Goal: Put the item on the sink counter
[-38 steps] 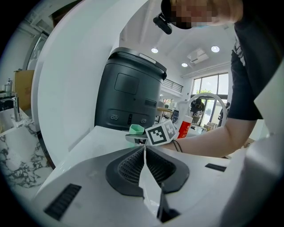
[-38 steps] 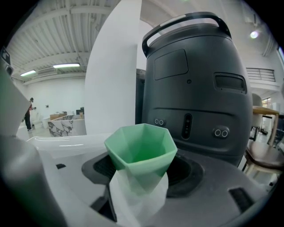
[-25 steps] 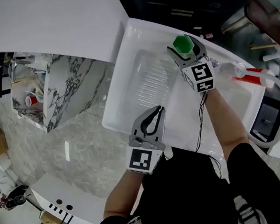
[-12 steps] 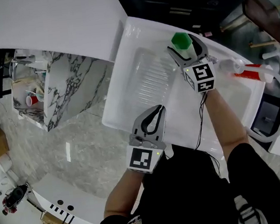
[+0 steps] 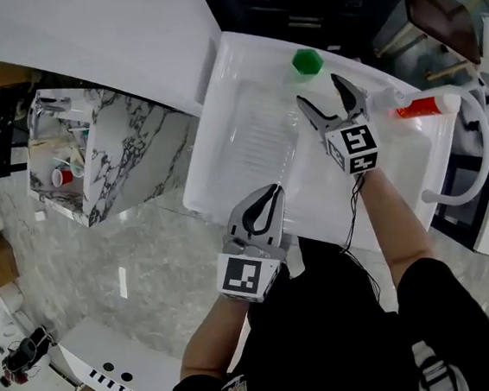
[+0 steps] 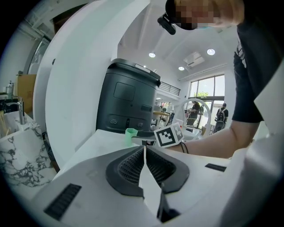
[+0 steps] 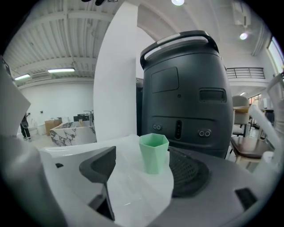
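The green faceted cup [image 5: 305, 62] stands upright on the white sink counter [image 5: 235, 65] near its far edge. My right gripper [image 5: 320, 92] hangs just short of the cup, open; its jaws have just been opening and nothing is between them. In the right gripper view the cup [image 7: 154, 153] stands free beyond the spread pads [image 7: 100, 165]. My left gripper [image 5: 273, 192] is shut and empty over the counter's near edge. From the left gripper view the closed gripper [image 6: 144, 150] points toward the cup [image 6: 130, 136].
A dark grey appliance [image 7: 182, 88] stands right behind the cup. A ribbed draining area [image 5: 260, 141] lies left of the right gripper. A white curved faucet [image 5: 463, 145] and a red-and-white tube [image 5: 422, 107] are at the right. A marble-faced block [image 5: 114, 156] stands on the floor to the left.
My right gripper has let go of the green cup and drawn back toward the person; the cup stays on the counter. The left gripper has also pulled back a little.
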Demonstrator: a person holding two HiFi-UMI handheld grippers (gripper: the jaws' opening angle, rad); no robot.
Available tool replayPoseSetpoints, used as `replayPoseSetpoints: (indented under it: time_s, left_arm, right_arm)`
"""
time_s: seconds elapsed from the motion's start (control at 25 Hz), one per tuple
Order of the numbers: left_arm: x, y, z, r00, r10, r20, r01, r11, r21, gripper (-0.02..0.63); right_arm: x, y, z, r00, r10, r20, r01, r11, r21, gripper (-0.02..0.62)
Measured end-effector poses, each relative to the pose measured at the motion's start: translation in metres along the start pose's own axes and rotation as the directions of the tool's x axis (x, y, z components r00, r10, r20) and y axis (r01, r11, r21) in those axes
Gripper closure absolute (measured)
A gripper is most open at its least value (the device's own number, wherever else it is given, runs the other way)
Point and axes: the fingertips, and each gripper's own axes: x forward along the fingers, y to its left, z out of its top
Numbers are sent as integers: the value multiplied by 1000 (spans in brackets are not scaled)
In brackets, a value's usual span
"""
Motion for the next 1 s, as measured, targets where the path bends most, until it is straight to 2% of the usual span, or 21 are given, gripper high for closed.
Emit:
replayPoseSetpoints:
  time_s: [0.24,0.4,0.6,0.72,1.0]
  left_arm:
    - [-52,-13,-2,1000,-26,17,25,998,50,583]
    - [-85,-23,-2,998,-52,35,48,993,110,583]
    - [-126,-34,0,995,-77,67,68,989,130,583]
    - [-145,-40,-1,991,-100,83,87,984,154,583]
    - [-195,-63,-9,984,-135,113,113,976,186,583]
  right_arm:
    - [-55,36,25,999,-22,42,23,1000,-4,186]
    - [-93,66,44,997,-17,73,18,1000,-11,187]
    - [-138,109,60,995,-10,102,12,1000,-24,198]
    - [-166,128,68,991,-23,133,28,999,-34,256]
    - [-236,176,77,979,-52,198,63,997,-49,517]
